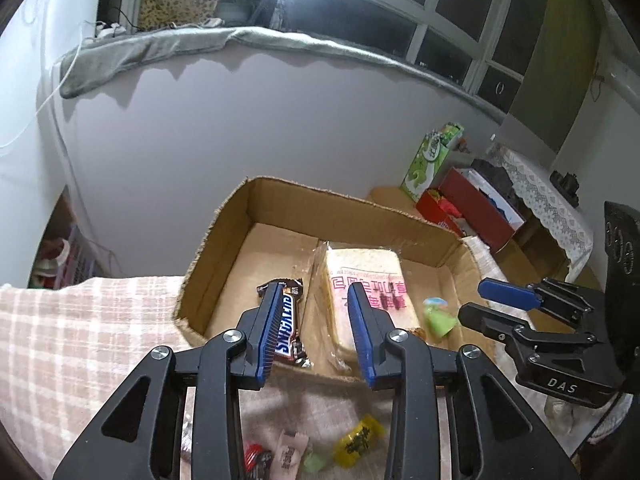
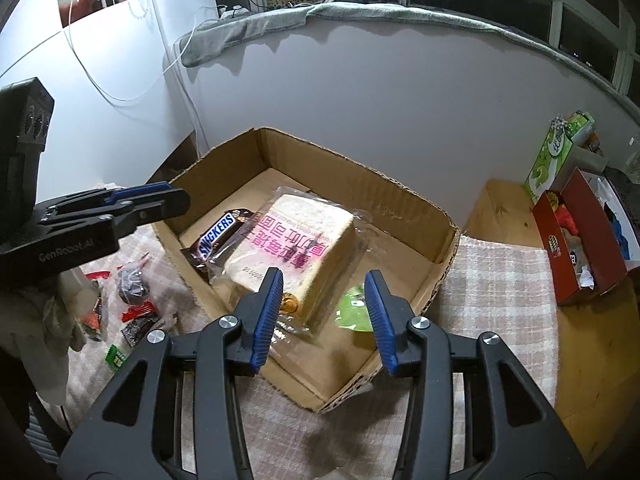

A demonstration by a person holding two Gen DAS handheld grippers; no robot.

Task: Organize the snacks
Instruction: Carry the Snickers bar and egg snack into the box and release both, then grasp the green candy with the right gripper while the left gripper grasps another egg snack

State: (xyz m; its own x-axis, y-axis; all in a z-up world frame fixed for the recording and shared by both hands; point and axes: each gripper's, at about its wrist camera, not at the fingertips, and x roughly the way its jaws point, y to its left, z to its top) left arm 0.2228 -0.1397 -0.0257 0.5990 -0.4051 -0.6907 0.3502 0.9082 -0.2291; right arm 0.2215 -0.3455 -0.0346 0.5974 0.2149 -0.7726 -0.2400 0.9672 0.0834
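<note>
Left claw (image 1: 316, 292): spread, holding nothing, above the box's near edge;
Right claw (image 2: 324, 276): spread, holding nothing;
Loose candies (image 1: 358, 438): on the checked cloth (image 1: 72, 320), outside the box;
Cardboard box (image 2: 400, 196): holds Snickers bar (image 2: 218, 236), bagged bread (image 2: 296, 248), green jelly cup (image 2: 352, 308)

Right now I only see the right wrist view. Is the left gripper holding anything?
Observer: No, the left gripper is open and empty, above the near edge of the box.
Operator: Any snacks on the cloth below it?
Observer: Yes, a yellow candy lies on the checked cloth.
Operator: Only that one?
Observer: No, a pink candy and a small green candy lie beside it.
</note>
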